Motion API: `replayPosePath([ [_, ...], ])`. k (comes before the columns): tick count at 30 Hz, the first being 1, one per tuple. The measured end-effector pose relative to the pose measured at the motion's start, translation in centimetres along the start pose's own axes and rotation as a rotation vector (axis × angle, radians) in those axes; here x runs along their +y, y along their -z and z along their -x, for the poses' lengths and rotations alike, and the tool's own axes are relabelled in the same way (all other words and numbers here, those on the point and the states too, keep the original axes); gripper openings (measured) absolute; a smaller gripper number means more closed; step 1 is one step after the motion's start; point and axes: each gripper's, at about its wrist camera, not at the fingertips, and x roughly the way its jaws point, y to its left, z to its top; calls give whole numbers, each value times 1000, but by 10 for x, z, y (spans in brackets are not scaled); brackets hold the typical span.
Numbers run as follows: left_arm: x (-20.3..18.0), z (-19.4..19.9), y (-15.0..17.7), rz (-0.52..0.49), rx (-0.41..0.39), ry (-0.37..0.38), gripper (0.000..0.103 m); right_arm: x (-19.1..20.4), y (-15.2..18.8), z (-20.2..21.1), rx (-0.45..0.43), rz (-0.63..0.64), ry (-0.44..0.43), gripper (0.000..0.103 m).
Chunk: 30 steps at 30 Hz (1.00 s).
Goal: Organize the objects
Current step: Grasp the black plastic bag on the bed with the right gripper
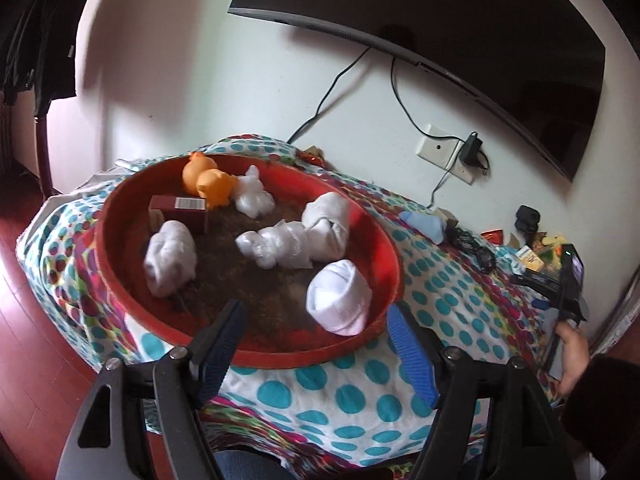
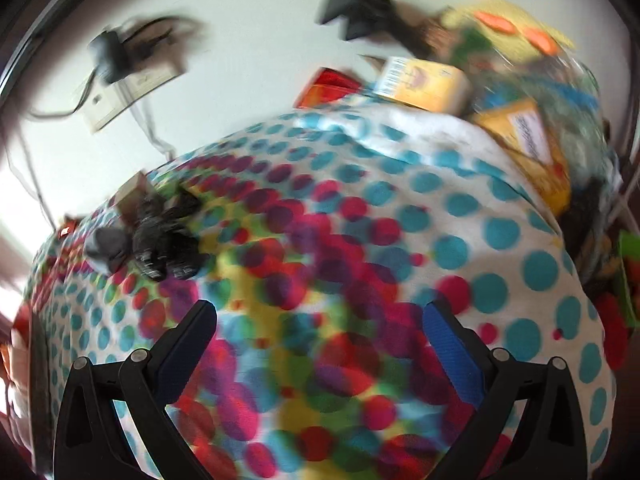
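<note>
Socks [image 1: 338, 296], 3 rolled, already sit in the red tray [image 1: 394, 264] with other bits, while both grippers [image 1: 316, 336] [image 2: 320, 330], fingers spread and empty, leave clutter [image 2: 168, 228] on the cloth.

We see a pale wall [image 1: 248, 92] with a dark wall-mounted TV [image 1: 460, 28] upper right and a white socket plate [image 1: 444, 150] below it. Reddish wood floor [image 1: 36, 360] lower left, dot-patterned cloth [image 1: 304, 396] across the bottom.
</note>
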Motion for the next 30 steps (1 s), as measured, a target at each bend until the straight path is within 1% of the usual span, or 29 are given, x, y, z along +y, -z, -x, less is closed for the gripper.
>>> replayPosePath([
  [1, -1, 0, 0, -8, -1, 1, 75, 10, -3, 0, -3, 29, 5, 103],
  [3, -2, 0, -1, -26, 0, -1, 75, 37, -13, -2, -5, 81, -16, 103],
  [6, 0, -1, 0, -9, 14, 6, 75, 68, -28, -14, 9, 129, -22, 103],
  [9, 1, -1, 1, -4, 19, 0, 75, 89, -39, -32, 37, 155, 11, 103],
  [10, 0, 0, 2, -5, 13, -3, 75, 93, -41, -40, 51, 153, 17, 102],
  [11, -1, 1, 2, -7, 8, -6, 75, 95, -42, -45, 62, 150, 16, 98],
  [12, -2, 2, 2, -14, 3, -9, 75, 97, -43, -49, 69, 150, 12, 92],
  [14, -5, 4, 3, -22, -11, -14, 75, 100, -43, -55, 84, 149, 5, 58],
  [16, -7, 3, 4, -30, -9, -17, 75, 103, -40, -61, 113, 144, -15, 43],
  [18, -7, 1, 4, -28, 0, -14, 75, 107, -37, -61, 103, 155, -29, 41],
  [19, -7, 1, 4, -28, 0, -16, 75, 109, -37, -59, 96, 165, -18, 37],
  [20, -7, 2, 4, -27, -4, -20, 75, 110, -35, -54, 76, 178, -8, 35],
  [22, -6, 4, 3, -25, -17, -23, 75, 112, -33, -50, 72, 193, -13, 34],
  [24, -6, 5, 3, -27, -25, -28, 75, 117, -31, -41, 48, 232, 0, 34],
  [28, -5, 9, 2, -17, -37, -53, 75, 127, -23, -13, 5, 271, -45, 34],
  [30, -5, 10, 3, -18, -39, -60, 75, 135, -18, 5, -21, 286, -83, 34],
])
